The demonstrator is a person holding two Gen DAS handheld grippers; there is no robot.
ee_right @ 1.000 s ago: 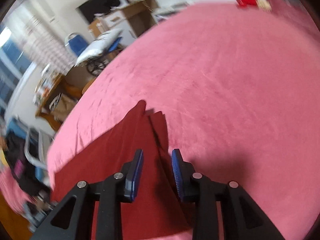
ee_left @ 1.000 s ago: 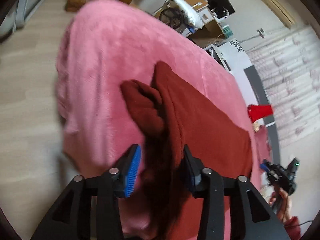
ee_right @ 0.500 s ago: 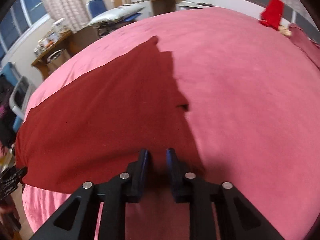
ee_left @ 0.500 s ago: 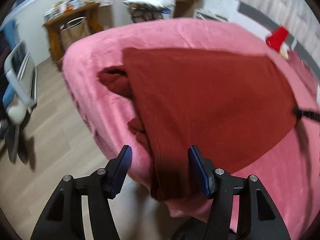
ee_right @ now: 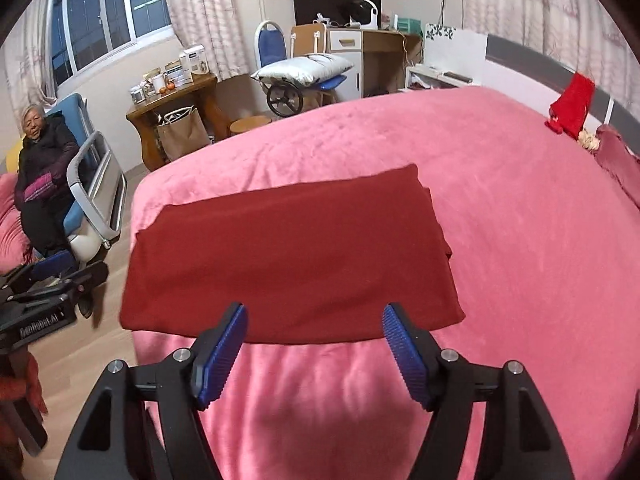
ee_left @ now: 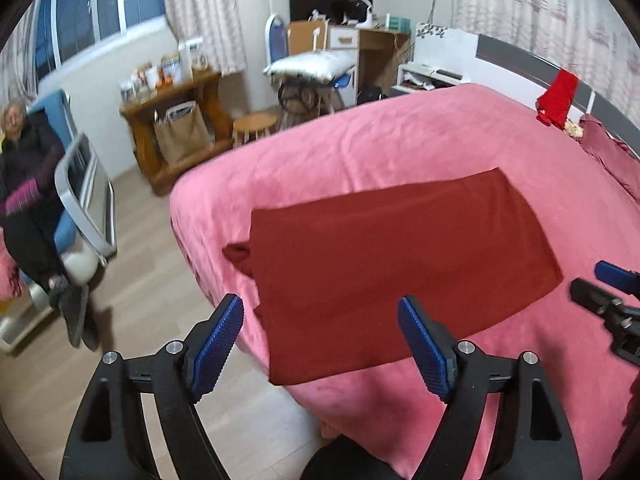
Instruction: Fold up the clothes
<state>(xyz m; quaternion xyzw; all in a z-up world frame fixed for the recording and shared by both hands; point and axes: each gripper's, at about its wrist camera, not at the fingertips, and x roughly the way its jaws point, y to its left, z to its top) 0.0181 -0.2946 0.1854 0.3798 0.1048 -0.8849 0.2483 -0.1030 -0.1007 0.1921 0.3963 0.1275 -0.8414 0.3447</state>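
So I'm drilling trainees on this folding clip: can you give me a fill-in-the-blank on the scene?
1. The dark red garment lies folded on a ____ blanket.
2. Between the right tool's opening jaws there is ____.
3. A white pillow rests on a ____ chair.

Missing: pink; nothing; blue

curtained window [ee_right: 100,20], wood floor [ee_left: 260,420]

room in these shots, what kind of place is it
Most likely a lived-in home bedroom: a bed with a pink blanket holding the folded dark red garment, a pillow on a chair beyond it, and curtained windows.
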